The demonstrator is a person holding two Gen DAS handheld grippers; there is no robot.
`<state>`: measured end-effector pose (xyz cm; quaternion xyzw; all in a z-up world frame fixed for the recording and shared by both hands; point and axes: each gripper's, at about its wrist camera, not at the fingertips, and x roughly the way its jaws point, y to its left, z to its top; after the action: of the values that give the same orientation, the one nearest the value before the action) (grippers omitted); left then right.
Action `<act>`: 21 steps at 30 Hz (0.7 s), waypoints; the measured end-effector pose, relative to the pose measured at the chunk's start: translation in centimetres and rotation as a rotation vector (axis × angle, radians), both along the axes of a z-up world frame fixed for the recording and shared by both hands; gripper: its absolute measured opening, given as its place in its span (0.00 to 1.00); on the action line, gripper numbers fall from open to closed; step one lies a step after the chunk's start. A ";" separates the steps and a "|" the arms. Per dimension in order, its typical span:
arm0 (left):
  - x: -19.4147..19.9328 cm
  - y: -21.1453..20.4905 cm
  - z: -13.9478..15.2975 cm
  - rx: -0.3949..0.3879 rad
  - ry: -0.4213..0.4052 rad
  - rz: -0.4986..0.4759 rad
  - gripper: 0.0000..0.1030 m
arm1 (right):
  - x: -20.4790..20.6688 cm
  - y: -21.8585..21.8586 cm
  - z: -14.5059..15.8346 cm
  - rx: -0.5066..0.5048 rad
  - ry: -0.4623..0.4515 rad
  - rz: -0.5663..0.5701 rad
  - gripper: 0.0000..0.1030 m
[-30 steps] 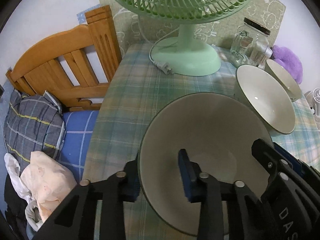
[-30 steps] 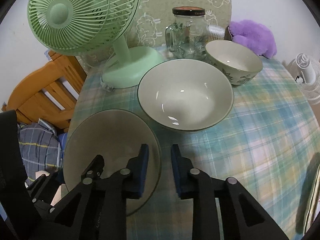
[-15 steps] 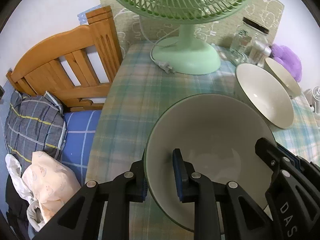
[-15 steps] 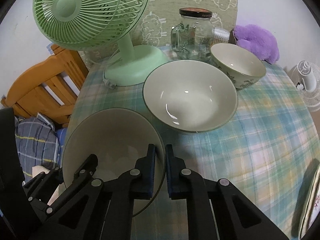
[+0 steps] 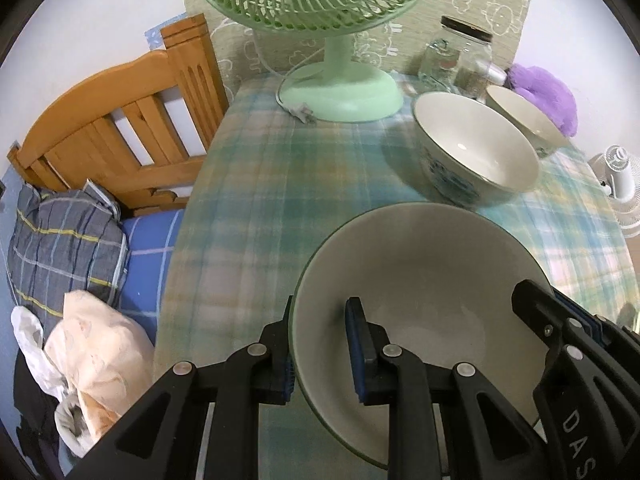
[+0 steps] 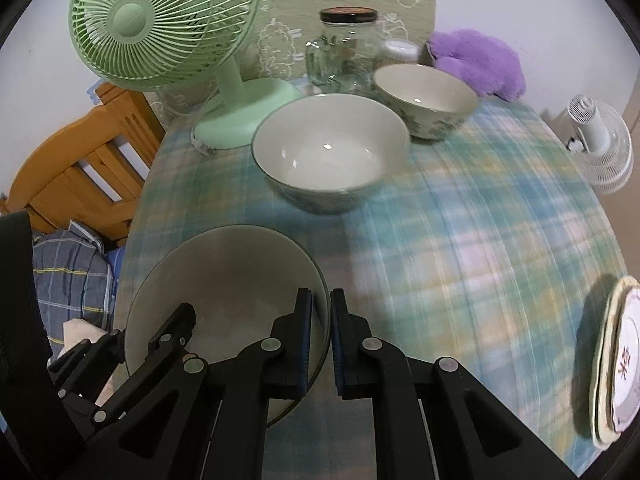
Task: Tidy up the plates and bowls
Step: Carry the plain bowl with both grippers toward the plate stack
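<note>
Both the left gripper [image 5: 320, 344] and right gripper [image 6: 321, 340] have their jaws clamped on the big bowl's [image 5: 420, 300] rim; two bowls [image 6: 332, 156] and stacked plates [image 6: 616, 364] remain unsorted on the worktop [image 6: 460, 240].

Three bowls [image 6: 224, 292] [image 6: 330, 152] [image 6: 426, 98] on the bench [image 6: 480, 220]. Two stacked plates [image 6: 616, 364] near right. One green fan [image 6: 160, 20], one glass jar [image 6: 348, 48] far back.
</note>
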<state>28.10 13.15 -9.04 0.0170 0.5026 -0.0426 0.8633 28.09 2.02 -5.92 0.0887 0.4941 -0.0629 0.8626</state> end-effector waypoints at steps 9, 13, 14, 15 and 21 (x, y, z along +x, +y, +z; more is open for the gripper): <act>-3.9 -2.7 1.0 0.013 0.010 -0.001 0.19 | -4.2 -2.3 0.8 0.006 0.015 0.000 0.12; -5.7 -4.1 1.6 0.019 0.010 0.003 0.19 | -6.0 -3.8 1.5 -0.002 0.015 0.016 0.12; -6.5 -4.6 2.0 0.021 0.009 0.007 0.19 | -6.5 -4.2 1.7 0.000 0.017 0.023 0.12; -7.0 -5.1 2.2 0.024 0.007 0.012 0.19 | -6.9 -4.6 1.9 0.003 0.019 0.027 0.12; -9.8 -8.0 2.7 0.029 0.021 0.018 0.19 | -9.7 -7.4 3.1 -0.011 0.033 0.056 0.12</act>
<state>18.30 5.14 -6.30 0.0245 0.5123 -0.0275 0.8580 18.35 -5.36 -2.83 0.0692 0.5102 -0.0427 0.8562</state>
